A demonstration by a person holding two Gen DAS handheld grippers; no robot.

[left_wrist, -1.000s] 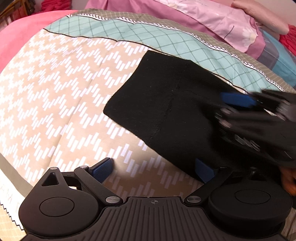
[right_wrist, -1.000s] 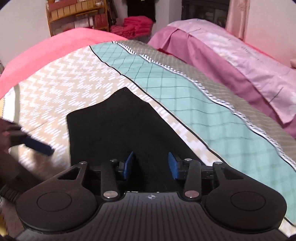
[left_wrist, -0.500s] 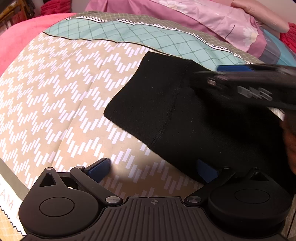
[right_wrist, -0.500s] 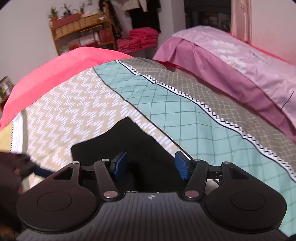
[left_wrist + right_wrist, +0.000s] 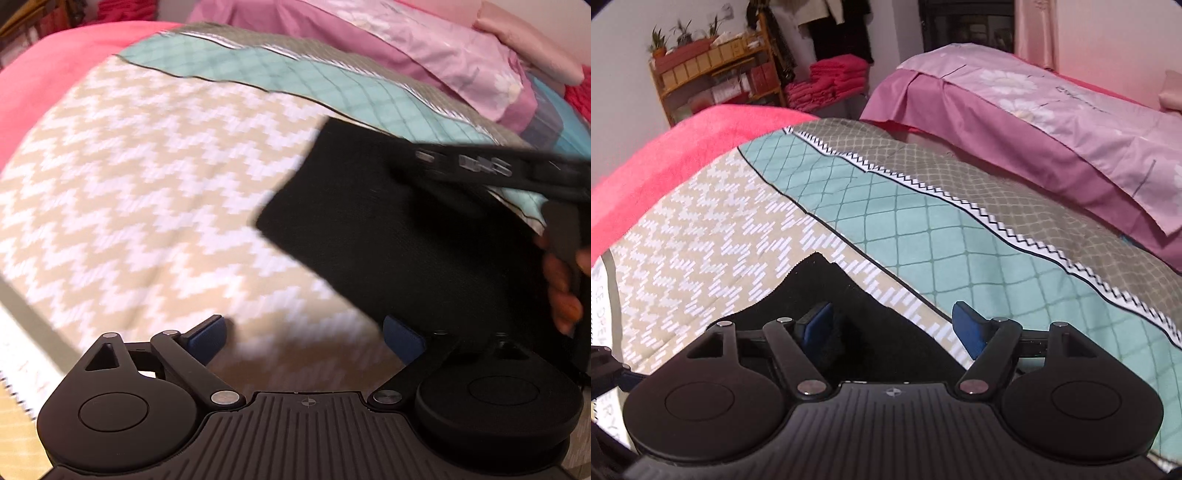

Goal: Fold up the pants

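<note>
The black pants (image 5: 399, 236) lie folded into a flat rectangle on the patterned bedspread (image 5: 147, 184). My left gripper (image 5: 306, 338) is open and empty, low over the bedspread at the pants' near edge. My right gripper (image 5: 894, 325) is open and empty, raised above the pants (image 5: 827, 291), whose far corner shows between its blue fingers. The right gripper also shows in the left wrist view (image 5: 480, 166), held by a hand above the pants' right side.
A pink blanket (image 5: 683, 147) covers the far left of the bed. A second bed with a purple-pink sheet (image 5: 1052, 122) stands to the right. A wooden shelf (image 5: 713, 74) and stacked red towels (image 5: 831, 81) are against the far wall.
My right gripper has opened wider and lifted up off the pants, tilting its view toward the room. My left gripper has shifted slightly left, still open.
</note>
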